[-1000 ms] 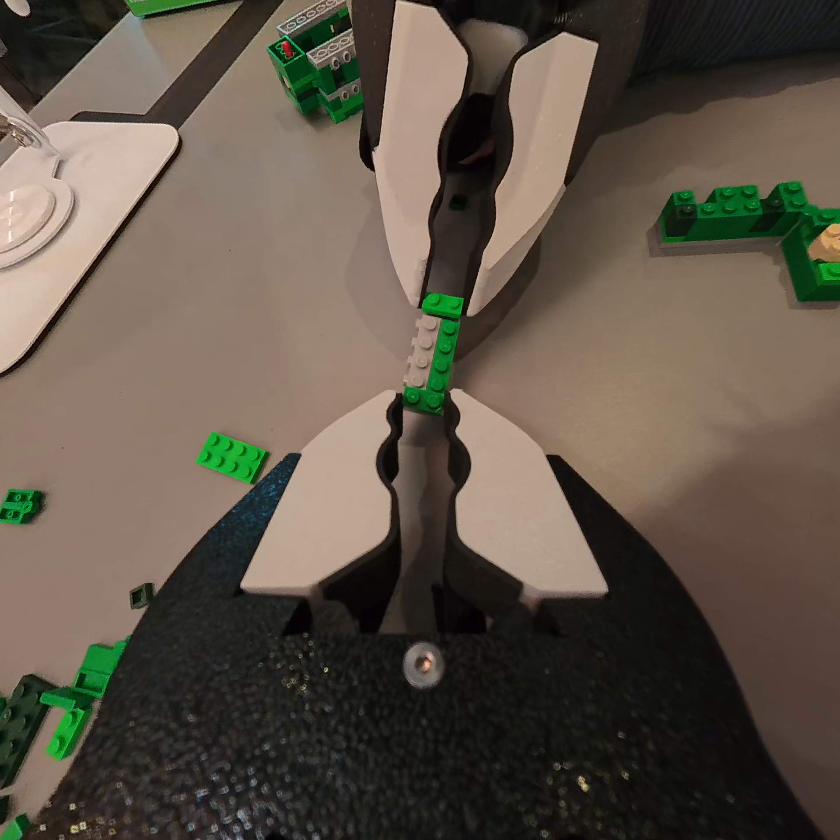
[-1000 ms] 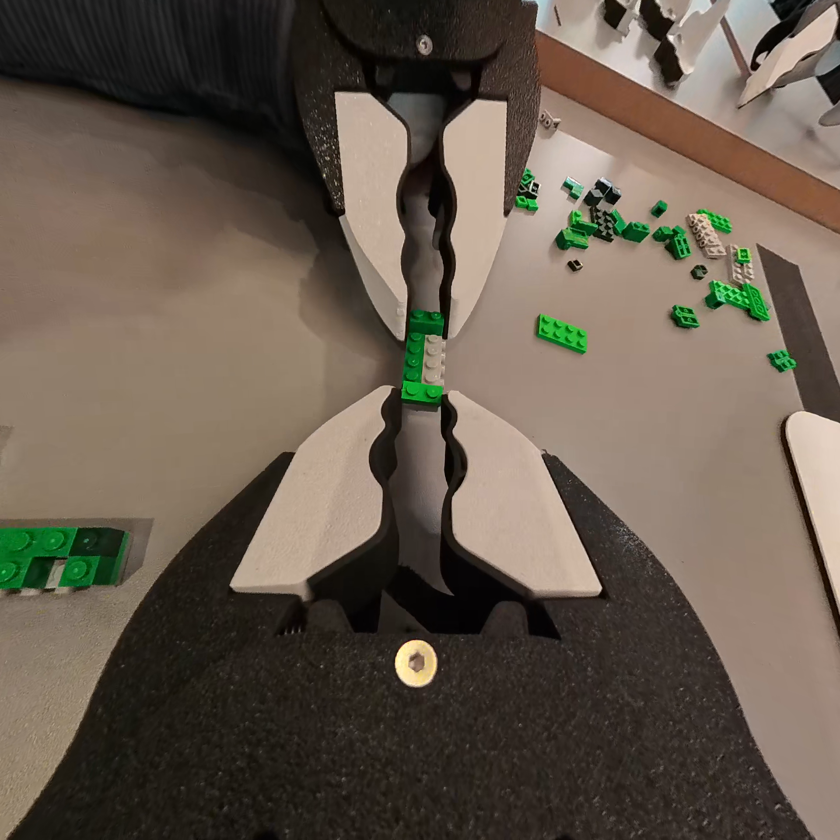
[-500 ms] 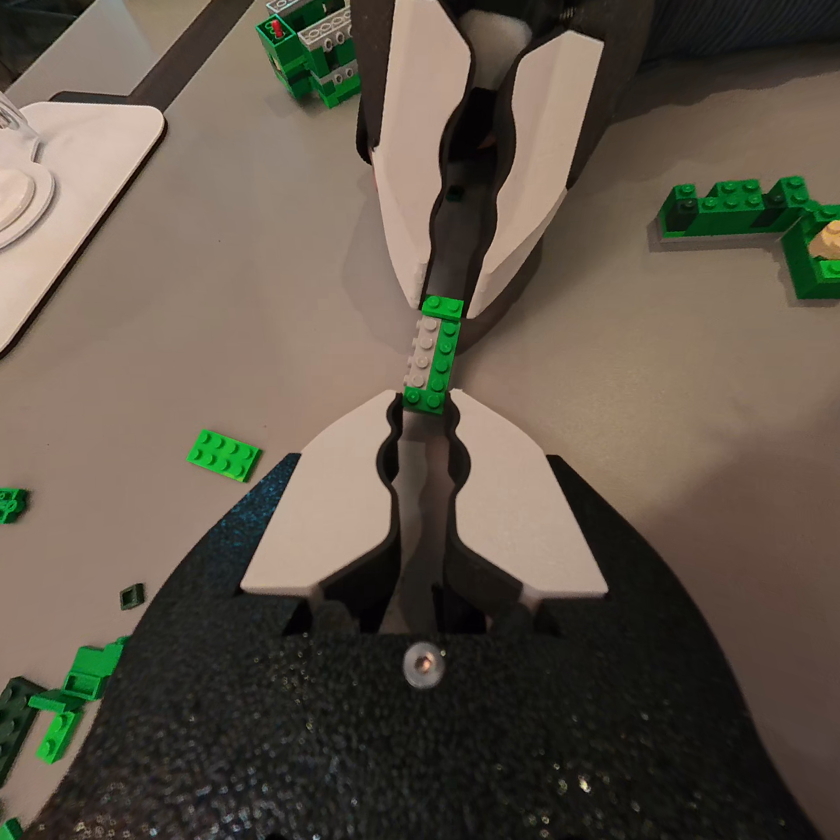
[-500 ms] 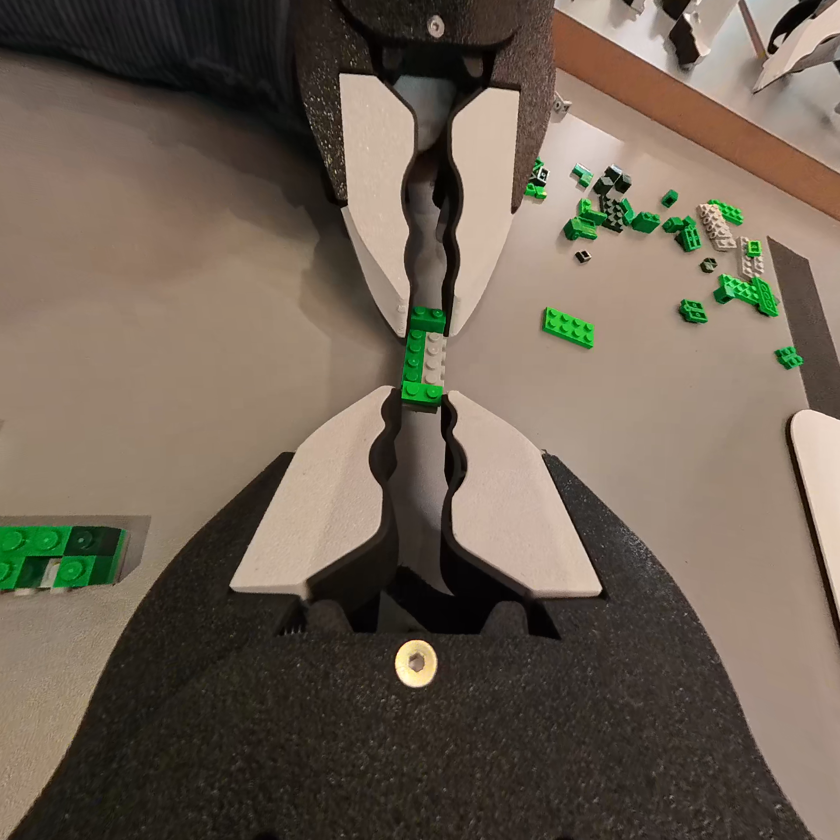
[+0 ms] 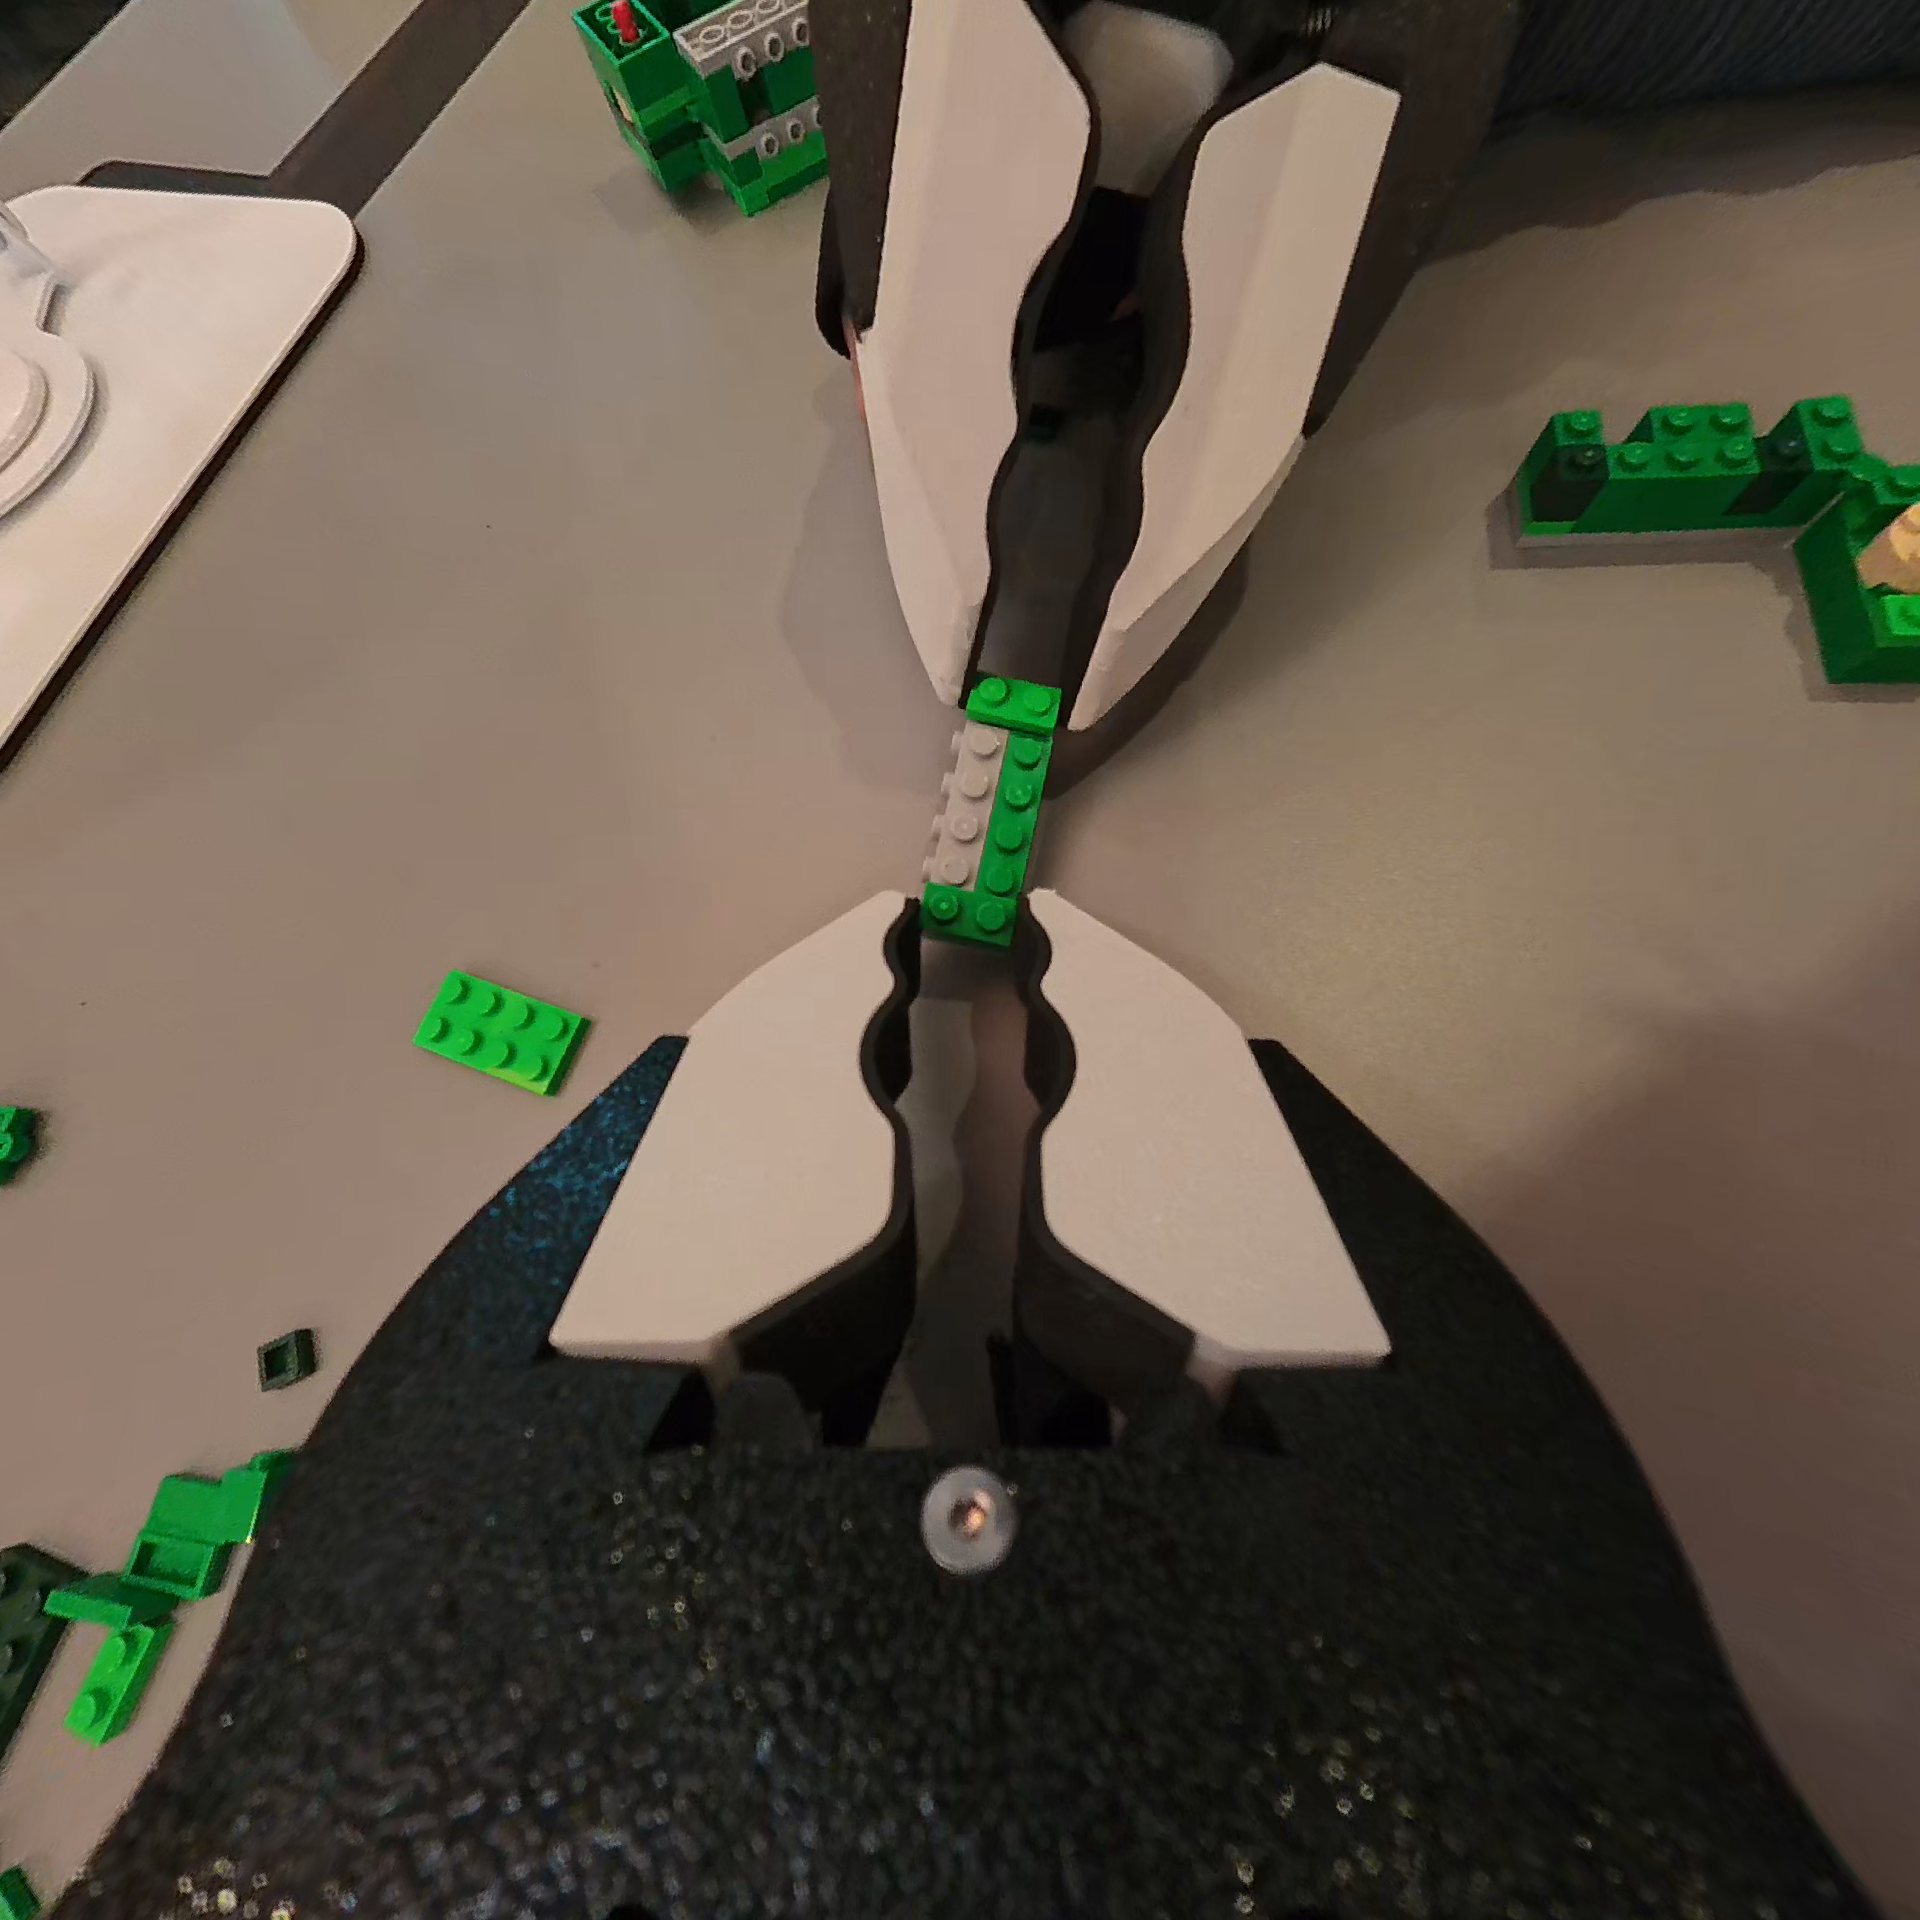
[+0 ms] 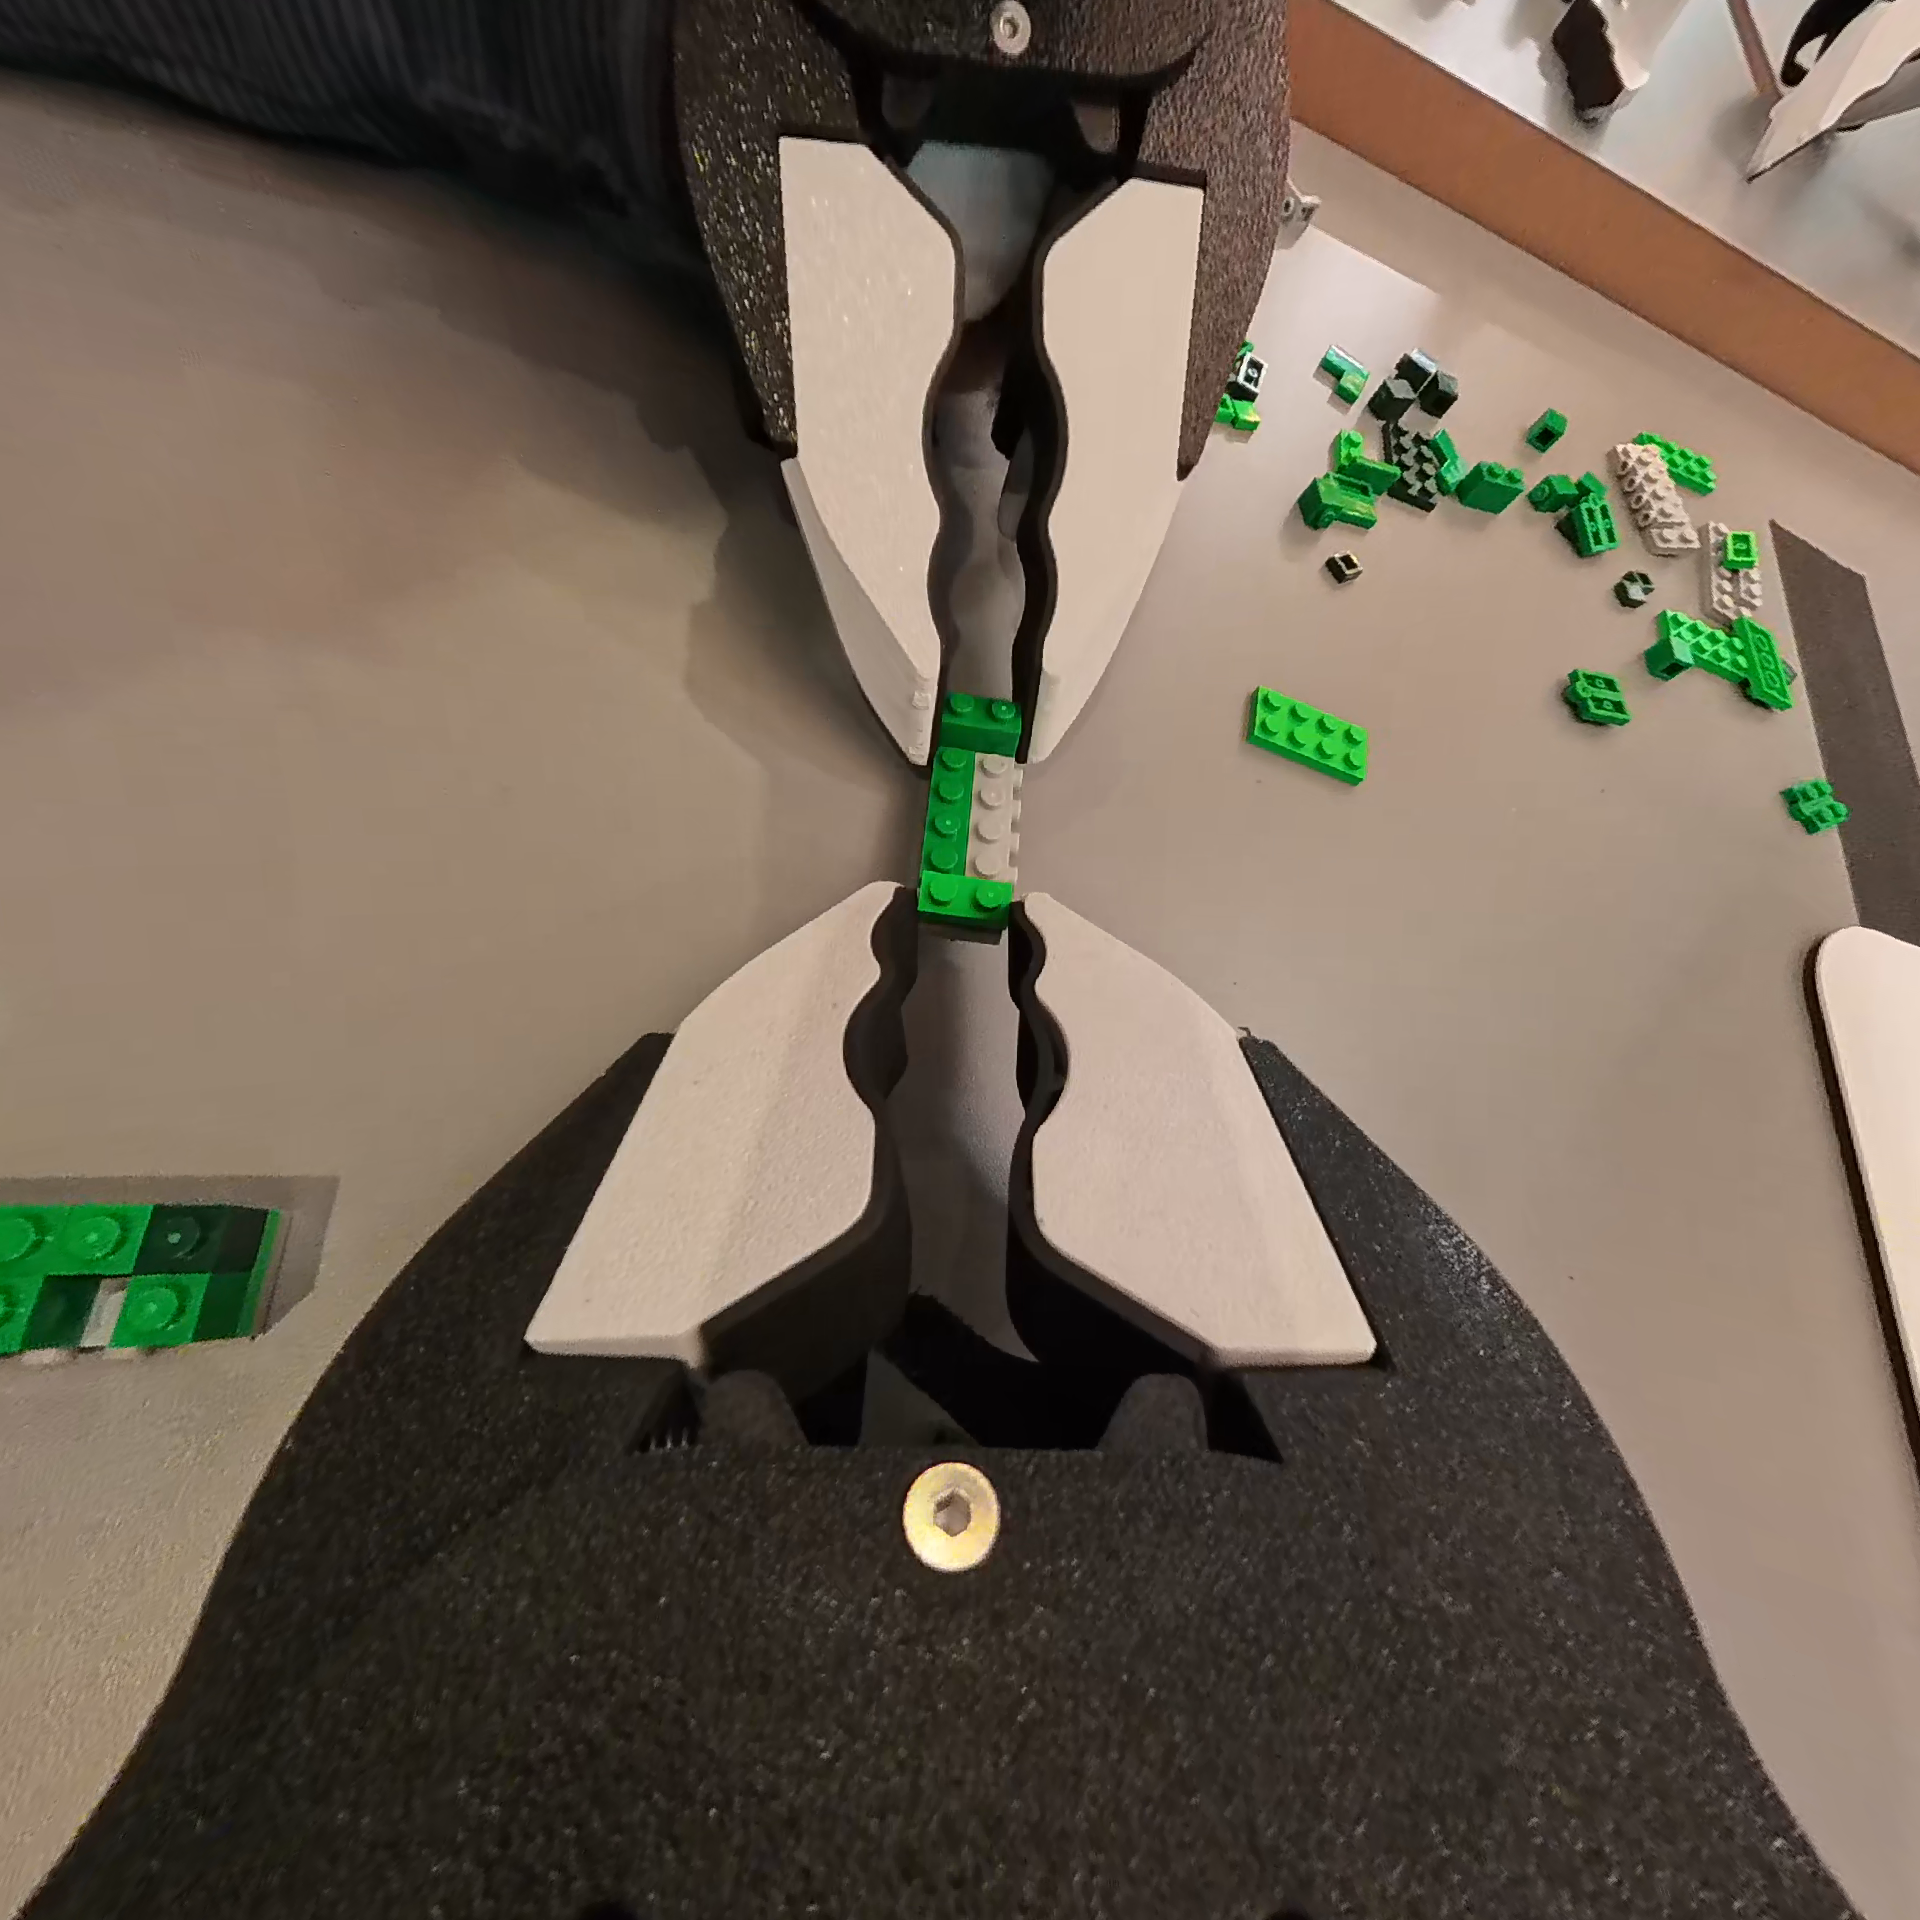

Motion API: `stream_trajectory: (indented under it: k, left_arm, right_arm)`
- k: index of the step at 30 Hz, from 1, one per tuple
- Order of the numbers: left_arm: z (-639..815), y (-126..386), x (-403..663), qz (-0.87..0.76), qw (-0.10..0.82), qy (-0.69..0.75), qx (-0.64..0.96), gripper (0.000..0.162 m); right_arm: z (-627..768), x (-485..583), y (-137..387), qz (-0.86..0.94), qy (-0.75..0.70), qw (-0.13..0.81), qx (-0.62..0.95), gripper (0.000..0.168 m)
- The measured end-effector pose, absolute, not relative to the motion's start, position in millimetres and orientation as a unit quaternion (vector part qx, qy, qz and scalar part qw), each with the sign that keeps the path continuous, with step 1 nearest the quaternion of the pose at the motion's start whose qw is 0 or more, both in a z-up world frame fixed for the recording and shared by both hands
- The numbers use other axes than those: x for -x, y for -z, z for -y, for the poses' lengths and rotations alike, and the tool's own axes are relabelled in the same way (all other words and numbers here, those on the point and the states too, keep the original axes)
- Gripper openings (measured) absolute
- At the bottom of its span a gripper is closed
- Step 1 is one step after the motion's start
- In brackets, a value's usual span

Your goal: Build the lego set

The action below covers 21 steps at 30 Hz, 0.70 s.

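A small green and grey lego assembly (image 5: 987, 821) hangs above the grey table, held at both ends. My left gripper (image 5: 971, 914) is shut on its near end. The right gripper (image 5: 1013, 701) faces it from the far side and grips the far end. In the right wrist view the same assembly (image 6: 971, 821) sits between my right gripper (image 6: 964, 906) at its near end and the left gripper (image 6: 977, 717) at its far end. Both grippers are shut on a green end brick.
A green 2x4 plate (image 5: 501, 1031) lies left of the left gripper, also in the right wrist view (image 6: 1307, 734). A built green wall section (image 5: 1704, 488) lies at right. A green-grey block model (image 5: 717, 94) stands far back. Loose bricks (image 6: 1538, 509) are scattered; a white board (image 5: 135, 343) lies left. Both grippers' tips are close together, under 4 cm apart. The left tips stand about 8 cm off the green 2x4 plate (image 5: 501, 1031). It is also in sight in the right wrist view (image 6: 1307, 734).
Both grippers, still holding the assembly between them, have shifted slightly over the table; the background pieces have drifted in view. The grip is unchanged.
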<state>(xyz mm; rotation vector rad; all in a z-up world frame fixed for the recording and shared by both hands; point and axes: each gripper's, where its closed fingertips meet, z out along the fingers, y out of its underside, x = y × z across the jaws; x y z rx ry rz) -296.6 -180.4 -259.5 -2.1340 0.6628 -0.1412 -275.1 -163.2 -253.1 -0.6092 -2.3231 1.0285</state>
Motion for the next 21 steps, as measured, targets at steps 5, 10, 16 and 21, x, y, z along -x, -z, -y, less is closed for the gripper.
stream_trajectory:
  k: [5, 10, 16, 21]
  left_arm:
    - [180.6, 259.7, 296.3, -0.265, 0.435, 0.061, 0.858, 0.017]
    - [180.6, 259.5, 296.2, -0.264, 0.435, 0.063, 0.858, 0.017]
    - [179.8, 259.0, 298.8, -0.251, 0.436, 0.065, 0.862, 0.017]
    - [178.3, 259.2, 301.4, -0.244, 0.437, 0.056, 0.864, 0.017]
  right_arm:
    - [163.1, 275.3, 252.6, 0.857, -0.381, 0.263, 0.225, 0.017]
    - [163.1, 275.4, 251.8, 0.856, -0.383, 0.263, 0.226, 0.017]
    - [163.0, 275.1, 248.2, 0.85, -0.395, 0.264, 0.226, 0.02]
    - [149.2, 283.9, 220.9, 0.778, -0.487, 0.254, 0.304, 0.023]
